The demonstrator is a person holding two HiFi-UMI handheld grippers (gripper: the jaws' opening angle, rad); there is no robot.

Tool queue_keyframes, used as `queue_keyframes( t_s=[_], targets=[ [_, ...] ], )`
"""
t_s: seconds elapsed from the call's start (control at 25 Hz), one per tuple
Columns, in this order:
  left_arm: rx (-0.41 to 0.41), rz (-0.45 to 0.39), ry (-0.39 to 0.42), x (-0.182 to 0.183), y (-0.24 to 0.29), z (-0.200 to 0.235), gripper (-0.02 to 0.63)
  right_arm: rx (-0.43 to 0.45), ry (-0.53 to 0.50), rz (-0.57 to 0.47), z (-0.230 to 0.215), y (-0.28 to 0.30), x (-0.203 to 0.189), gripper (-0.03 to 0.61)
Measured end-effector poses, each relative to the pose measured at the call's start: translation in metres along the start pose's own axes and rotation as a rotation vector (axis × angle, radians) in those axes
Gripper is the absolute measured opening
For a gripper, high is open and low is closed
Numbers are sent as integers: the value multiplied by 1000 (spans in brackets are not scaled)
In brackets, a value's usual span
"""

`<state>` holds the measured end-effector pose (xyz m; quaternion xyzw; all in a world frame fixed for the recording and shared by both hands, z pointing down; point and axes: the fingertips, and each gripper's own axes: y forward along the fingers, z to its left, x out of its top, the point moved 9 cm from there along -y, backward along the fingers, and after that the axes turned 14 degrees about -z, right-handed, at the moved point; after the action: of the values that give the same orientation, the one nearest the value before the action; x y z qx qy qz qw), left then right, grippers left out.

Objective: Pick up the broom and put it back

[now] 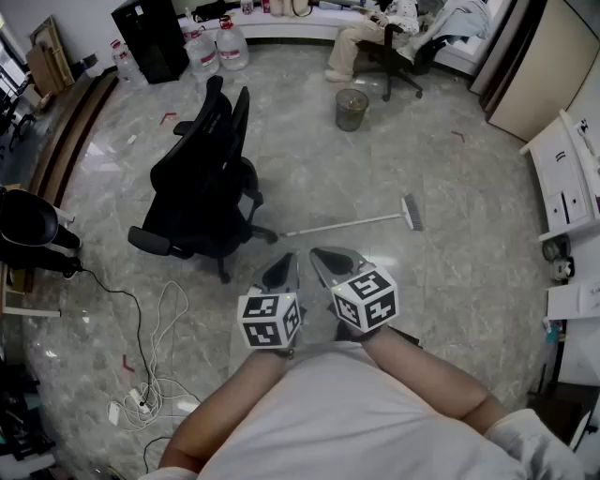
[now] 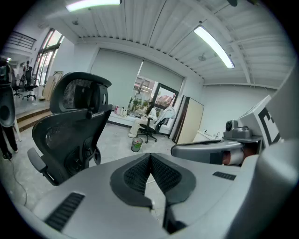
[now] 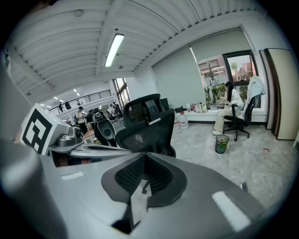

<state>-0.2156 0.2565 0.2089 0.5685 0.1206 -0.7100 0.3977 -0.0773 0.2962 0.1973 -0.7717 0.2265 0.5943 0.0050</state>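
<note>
There is one broom (image 1: 354, 222), and it lies flat on the marble floor (image 1: 469, 187) just right of the black office chair (image 1: 206, 173). It has a long, thin, pale handle. The bare end of the handle points at the chair's wheeled base, and a small flared head of grey bristles sits on the end away from the chair.

There are two grippers. Both are held side by side nearer the person than the chair's base and well short of the broom, and neither touches it. The left gripper (image 1: 279, 272) has its jaws clenched tip to tip with nothing between them, as the left gripper view confirms. The right gripper (image 1: 330, 262) is likewise clenched and empty.

One mesh waste bin (image 1: 352, 109) stands beyond the chair and to its right. Two water jugs (image 1: 217, 47) stand side by side beyond the chair, by the far wall. One person (image 1: 370, 28) sits on a second office chair past the bin. One tangle of white cable (image 1: 159, 361) lies on the floor on the near side of the black chair, to its left.
</note>
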Motion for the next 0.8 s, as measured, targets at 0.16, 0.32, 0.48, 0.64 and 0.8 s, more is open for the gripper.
queue_keyframes(
  t_s=[0.16, 0.32, 0.48, 0.64, 0.8],
  targets=[
    [-13, 0, 2, 2, -3, 6, 6, -4, -8, -1, 7, 4, 0, 2],
    [-38, 4, 6, 4, -8, 16, 6, -30, -2, -31, 18, 8, 1, 2],
    [-71, 19, 13, 9, -15, 31, 6, -74, 4, -74, 33, 12, 6, 3],
    [-109, 32, 18, 13, -23, 48, 6, -108, 13, -84, 54, 20, 3, 3],
    [-130, 38, 4, 13, -25, 63, 8, -142, 13, -98, 64, 25, 0, 3]
  ],
)
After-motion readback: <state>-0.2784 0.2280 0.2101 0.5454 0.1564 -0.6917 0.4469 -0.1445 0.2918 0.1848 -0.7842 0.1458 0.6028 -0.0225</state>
